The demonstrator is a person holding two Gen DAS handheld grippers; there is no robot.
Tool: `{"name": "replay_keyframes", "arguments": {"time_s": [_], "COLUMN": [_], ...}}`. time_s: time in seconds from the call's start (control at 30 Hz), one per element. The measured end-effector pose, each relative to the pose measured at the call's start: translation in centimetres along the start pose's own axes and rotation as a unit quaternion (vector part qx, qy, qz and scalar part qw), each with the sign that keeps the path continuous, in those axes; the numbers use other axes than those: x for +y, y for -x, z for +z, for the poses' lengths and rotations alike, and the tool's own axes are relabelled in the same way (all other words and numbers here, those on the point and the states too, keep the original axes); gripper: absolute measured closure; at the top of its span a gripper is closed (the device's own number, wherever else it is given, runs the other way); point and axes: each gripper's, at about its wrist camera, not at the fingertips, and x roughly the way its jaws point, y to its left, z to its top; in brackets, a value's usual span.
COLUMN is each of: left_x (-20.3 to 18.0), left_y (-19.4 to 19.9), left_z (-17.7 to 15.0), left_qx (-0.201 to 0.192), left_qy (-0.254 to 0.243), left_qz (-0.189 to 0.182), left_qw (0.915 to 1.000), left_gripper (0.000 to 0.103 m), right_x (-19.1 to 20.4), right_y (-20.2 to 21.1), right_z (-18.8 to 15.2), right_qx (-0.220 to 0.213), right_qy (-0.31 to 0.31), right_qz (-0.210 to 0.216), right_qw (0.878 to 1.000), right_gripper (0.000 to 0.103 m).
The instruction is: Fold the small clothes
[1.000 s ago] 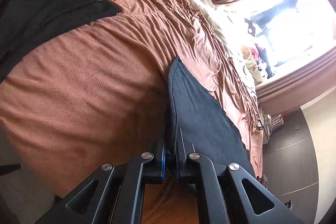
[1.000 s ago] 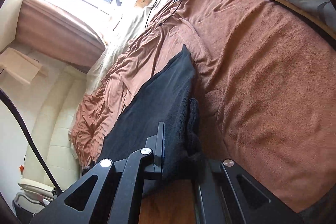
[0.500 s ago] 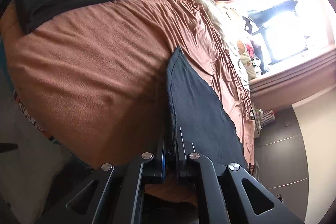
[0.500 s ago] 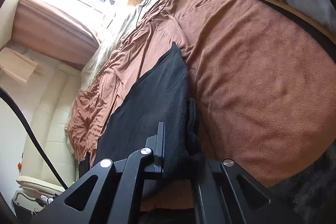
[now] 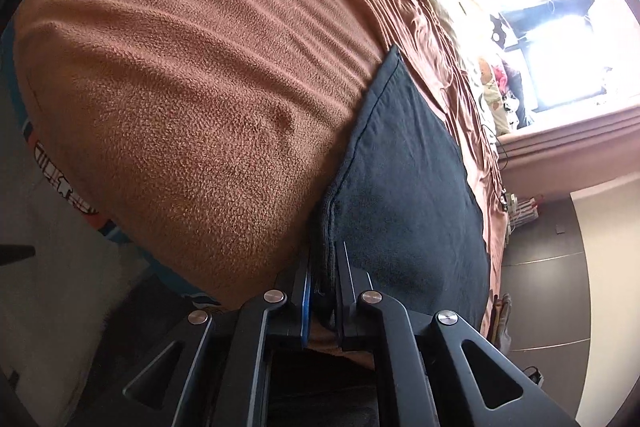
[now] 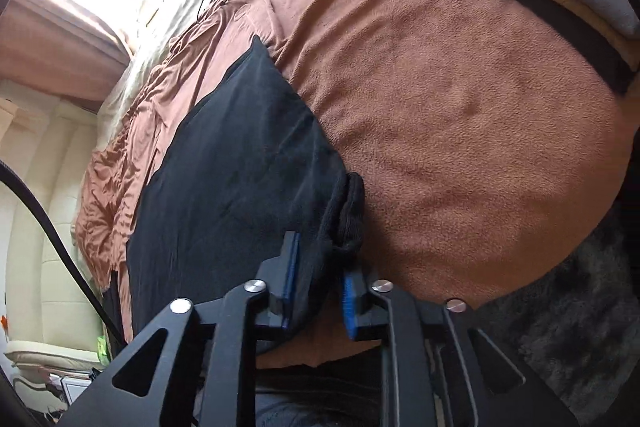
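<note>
A dark garment (image 5: 404, 187) on the brown blanket (image 5: 192, 99) is pinched by the left hand-held gripper (image 5: 322, 291); the right hand-held gripper (image 6: 318, 287), jaws just parted, is loosened around its bunched edge

I see a dark, almost black garment (image 5: 404, 179) lying flat on the brown bed cover. Its near edge is folded in several layers, and one thick rolled hem (image 6: 352, 211) stands up at the corner.
</note>
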Motion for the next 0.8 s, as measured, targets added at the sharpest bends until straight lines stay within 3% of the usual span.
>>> {"name": "replay_keyframes", "arguments": {"time_s": [0.03, 0.07, 0.2, 0.3, 0.57, 0.8], "left_x": [-0.1, 0.0, -0.3, -0.8, -0.8, -0.3], "left_y": [-0.2, -0.3, -0.3, -0.4, -0.5, -0.7], "left_z": [0.0, -0.1, -0.5, -0.8, -1.4, -1.6], "left_qx": [0.001, 0.001, -0.003, -0.005, -0.018, -0.023], "left_qy": [-0.001, -0.002, -0.007, -0.018, -0.017, -0.006], "left_qz": [0.000, -0.003, -0.022, -0.020, -0.014, -0.002], "left_qw": [1.0000, 1.0000, 0.9997, 0.9996, 0.9996, 0.9997], "left_gripper": [0.094, 0.093, 0.074, 0.069, 0.071, 0.085], "right_x": [0.1, 0.3, 1.6, 3.7, 10.9, 17.0], "right_y": [0.8, 1.6, 4.3, 5.8, 5.2, 1.7], "right_z": [-0.1, -0.3, -1.1, -1.6, -3.6, -4.2], "right_qx": [-0.009, -0.019, -0.040, -0.053, -0.036, 0.015], "right_qy": [0.002, 0.006, 0.027, 0.062, 0.166, 0.212], "right_qz": [-0.006, -0.014, -0.021, -0.025, -0.014, 0.023], "right_qw": [1.000, 1.000, 0.999, 0.996, 0.985, 0.977], "right_gripper": [0.049, 0.047, 0.047, 0.047, 0.047, 0.047]}}
